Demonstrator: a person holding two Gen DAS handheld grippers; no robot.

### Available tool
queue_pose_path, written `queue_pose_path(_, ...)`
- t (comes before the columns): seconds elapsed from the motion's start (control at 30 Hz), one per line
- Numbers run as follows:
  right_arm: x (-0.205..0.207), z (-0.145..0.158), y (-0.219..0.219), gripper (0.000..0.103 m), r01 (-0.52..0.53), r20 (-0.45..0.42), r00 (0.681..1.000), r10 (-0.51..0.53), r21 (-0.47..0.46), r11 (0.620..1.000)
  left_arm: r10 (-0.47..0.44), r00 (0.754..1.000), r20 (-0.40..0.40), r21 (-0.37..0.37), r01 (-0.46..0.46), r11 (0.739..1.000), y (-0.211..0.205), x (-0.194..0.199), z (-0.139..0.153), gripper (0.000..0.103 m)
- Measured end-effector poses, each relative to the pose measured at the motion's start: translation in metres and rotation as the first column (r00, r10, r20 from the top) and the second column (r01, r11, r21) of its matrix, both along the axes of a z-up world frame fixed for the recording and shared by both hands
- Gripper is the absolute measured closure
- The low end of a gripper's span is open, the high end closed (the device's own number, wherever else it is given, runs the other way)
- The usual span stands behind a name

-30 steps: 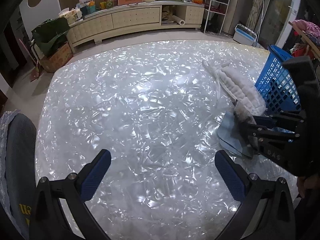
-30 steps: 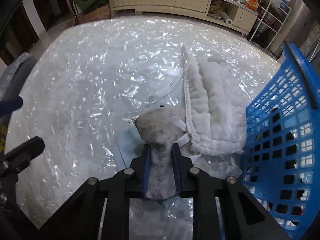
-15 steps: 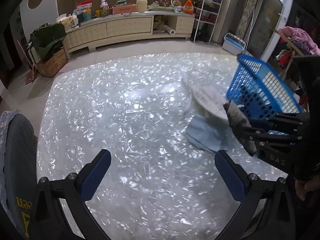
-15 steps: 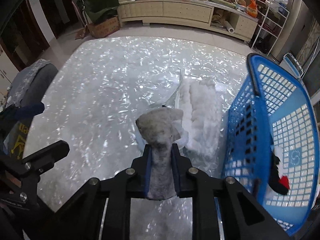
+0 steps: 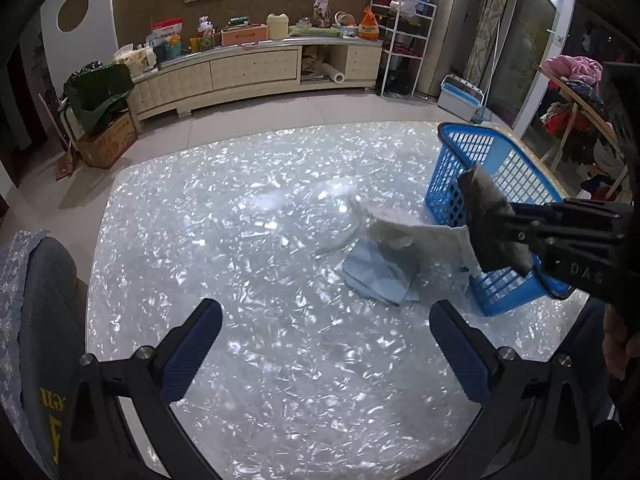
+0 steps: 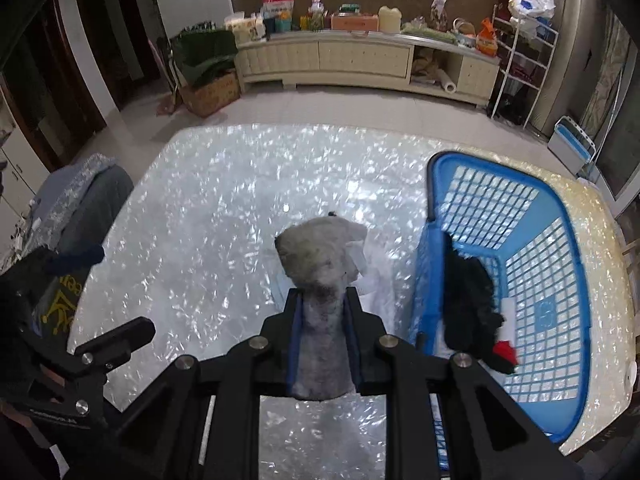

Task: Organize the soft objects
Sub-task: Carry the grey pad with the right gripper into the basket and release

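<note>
Where the right gripper [image 6: 322,336] clamps the grey fuzzy cloth [image 6: 320,264], its lower end is lost behind the black frame, beside the blue basket [image 6: 560,216] at right centre. Something black and red [image 6: 476,312] inside is hard to identify. Low in its own view, the left gripper [image 5: 326,354] hangs with jaws apart, empty, over the shimmering pearly table [image 5: 240,240]; a cream cabinet [image 5: 256,68] lines the far wall.

My right gripper [image 6: 322,334] pinches a grey fuzzy cloth [image 6: 320,264] above the table. A white fluffy cloth [image 5: 416,236] lies beside the blue basket [image 6: 560,216], which holds a black item [image 6: 470,304].
</note>
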State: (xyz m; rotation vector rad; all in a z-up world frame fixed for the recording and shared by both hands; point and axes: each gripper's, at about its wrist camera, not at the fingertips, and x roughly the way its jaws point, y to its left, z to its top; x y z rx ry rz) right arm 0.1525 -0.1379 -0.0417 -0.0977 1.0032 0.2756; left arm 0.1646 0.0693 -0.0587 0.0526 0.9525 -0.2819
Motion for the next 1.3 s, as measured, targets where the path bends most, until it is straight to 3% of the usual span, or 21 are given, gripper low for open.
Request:
queue_pose_path(0.37, 0.003, 0.020, -0.069, 0.083, 0.133, 0.049, 0.990, -0.136, 0.046, 0.990, -0.057, 0.998, 0.029, -0.014, 0.057, 0.998, -0.038, 0.007, 0.014, 0.000)
queue_pose_path(0.63, 0.007, 0.007, -0.112, 0.082, 0.216, 0.010, 0.976, -0.217, 0.052, 0.975, -0.134, 0.991, 0.011, -0.003, 0.134, 0.991, -0.085, 0.019, 0.008, 0.000)
queue_pose_path(0.97, 0.021, -0.017, -0.134, 0.082, 0.248, -0.057, 0.967, -0.247, 0.011, 0.969, -0.190, 0.982, -0.014, 0.002, 0.190, 0.982, -0.128, 0.032, 0.003, 0.000)
queue_pose_path(1.3, 0.033, -0.038, -0.139, 0.081, 0.243, -0.128, 0.962, -0.242, -0.008, 0.970, -0.189, 0.981, -0.039, 0.009, 0.189, 0.982, -0.136, 0.039, -0.008, 0.000)
